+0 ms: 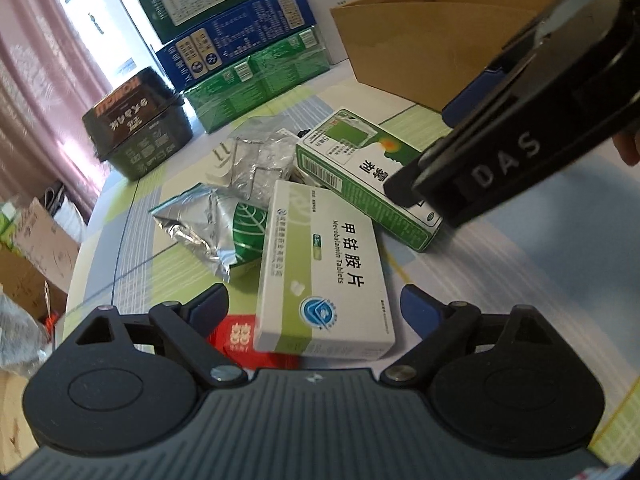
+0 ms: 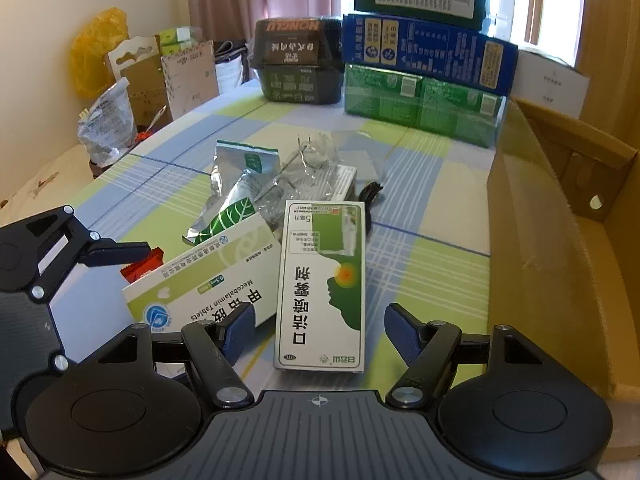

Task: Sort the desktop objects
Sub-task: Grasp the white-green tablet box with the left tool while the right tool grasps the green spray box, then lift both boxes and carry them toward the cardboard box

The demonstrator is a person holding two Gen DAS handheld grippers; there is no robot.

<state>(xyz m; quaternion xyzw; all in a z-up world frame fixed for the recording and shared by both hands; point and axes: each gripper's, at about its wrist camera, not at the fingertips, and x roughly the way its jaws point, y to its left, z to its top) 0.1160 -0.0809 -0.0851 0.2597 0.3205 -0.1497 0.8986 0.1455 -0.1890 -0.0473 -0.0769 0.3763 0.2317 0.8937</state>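
Left gripper [image 1: 314, 304]: jaws apart, straddling the near end of the white-and-pale-green Mecobalamin tablet carton [image 1: 324, 276], pads not touching it. The carton lies flat on the checked blue, green and white desk [image 1: 500, 264], partly over a red packet [image 1: 236, 338].

Right gripper [image 2: 320, 332]: jaws apart, on either side of the near end of the white-and-dark-green oral spray carton [image 2: 322, 284], which lies flat just beside the tablet carton; no contact visible.

Beyond both cartons: a crumpled silver foil pouch with a green leaf print [image 2: 228, 208] and a clear crinkled plastic wrapper [image 2: 308, 168].

Right of the pile: an open brown cardboard box [image 2: 552, 240]; its contents cannot be seen.

Far edge of the desk: a dark lidded tub [image 2: 298, 64] and stacked green, blue and dark-green packages [image 2: 424, 64], all closed.
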